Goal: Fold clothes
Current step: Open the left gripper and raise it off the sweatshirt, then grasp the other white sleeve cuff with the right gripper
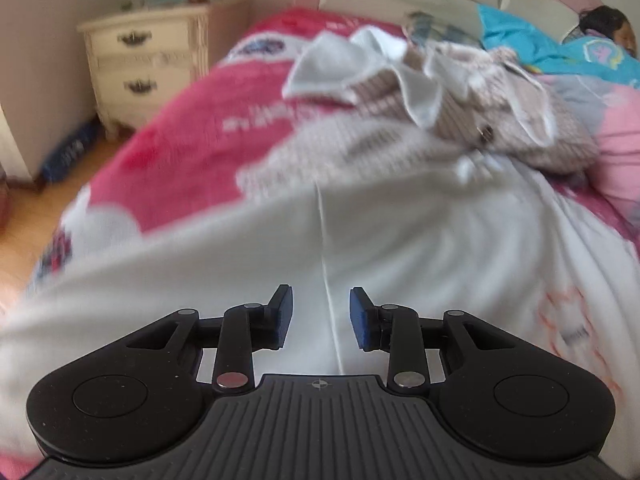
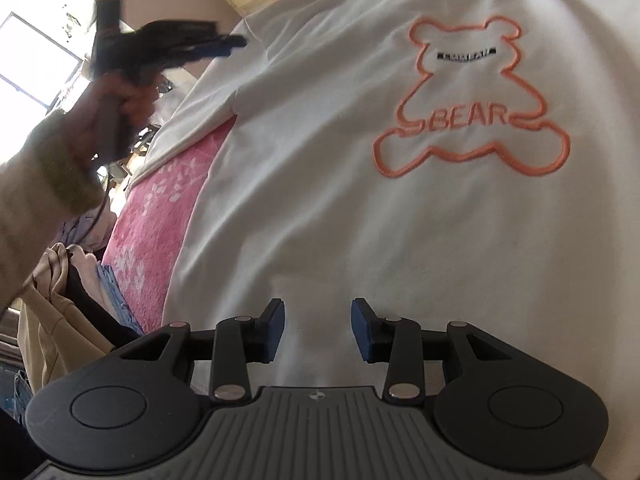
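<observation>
A white T-shirt (image 2: 320,200) with an orange bear outline and the word BEAR (image 2: 472,116) lies spread flat on the pink blanket (image 2: 156,216). My right gripper (image 2: 318,328) hovers over its near part, open, with nothing between the pads. In the left wrist view the same white shirt (image 1: 400,240) fills the lower half. My left gripper (image 1: 321,316) is above it, open and empty. The right wrist view also shows the left gripper (image 2: 224,46), held by a hand (image 2: 104,120) above the shirt's left sleeve.
A heap of beige and white clothes (image 1: 460,120) lies further up the bed. A person (image 1: 608,28) lies under a blue cover at the far right. A cream nightstand (image 1: 148,64) stands beside the bed. More garments (image 2: 60,300) hang off the left edge.
</observation>
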Demonstrator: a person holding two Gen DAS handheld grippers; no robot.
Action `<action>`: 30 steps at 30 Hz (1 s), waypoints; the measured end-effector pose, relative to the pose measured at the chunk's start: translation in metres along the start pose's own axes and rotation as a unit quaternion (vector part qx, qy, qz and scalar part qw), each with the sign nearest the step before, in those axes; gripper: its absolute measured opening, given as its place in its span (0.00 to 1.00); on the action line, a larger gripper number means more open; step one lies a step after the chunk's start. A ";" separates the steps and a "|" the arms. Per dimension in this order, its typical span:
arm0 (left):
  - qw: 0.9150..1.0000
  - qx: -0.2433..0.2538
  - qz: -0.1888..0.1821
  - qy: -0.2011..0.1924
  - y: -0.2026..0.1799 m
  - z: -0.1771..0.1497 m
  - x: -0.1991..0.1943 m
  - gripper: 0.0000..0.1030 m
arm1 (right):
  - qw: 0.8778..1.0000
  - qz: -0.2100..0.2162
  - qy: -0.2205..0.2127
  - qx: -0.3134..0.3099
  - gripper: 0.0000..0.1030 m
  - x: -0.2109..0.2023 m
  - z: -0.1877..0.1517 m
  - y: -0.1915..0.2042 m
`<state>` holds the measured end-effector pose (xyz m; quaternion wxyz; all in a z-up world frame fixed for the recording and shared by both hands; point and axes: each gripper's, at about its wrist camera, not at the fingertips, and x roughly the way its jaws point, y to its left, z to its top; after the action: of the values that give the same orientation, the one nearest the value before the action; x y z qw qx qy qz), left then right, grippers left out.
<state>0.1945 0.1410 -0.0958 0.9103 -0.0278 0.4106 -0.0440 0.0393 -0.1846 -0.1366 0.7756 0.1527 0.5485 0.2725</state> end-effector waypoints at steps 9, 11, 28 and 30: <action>0.997 0.077 0.022 -0.006 -0.025 0.024 0.063 0.30 | 0.999 -0.030 -0.032 0.025 0.39 -0.015 -0.003 -0.017; 0.999 0.034 0.032 0.004 -0.013 0.026 0.076 0.26 | 0.998 -0.037 -0.041 0.040 0.39 -0.022 -0.005 -0.026; 0.999 0.029 -0.009 -0.041 -0.090 0.093 -0.041 0.47 | 0.928 -0.240 -0.241 0.154 0.41 -0.176 -0.045 -0.111; 0.995 0.074 -0.067 -0.026 -0.140 0.085 -0.042 0.48 | 0.907 -0.321 -0.230 0.144 0.41 -0.184 -0.054 -0.117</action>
<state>0.2225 0.0076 0.0036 0.9154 0.0107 0.3794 -0.1340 -0.0274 -0.3902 -0.0769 0.8954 0.1366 0.4076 -0.1162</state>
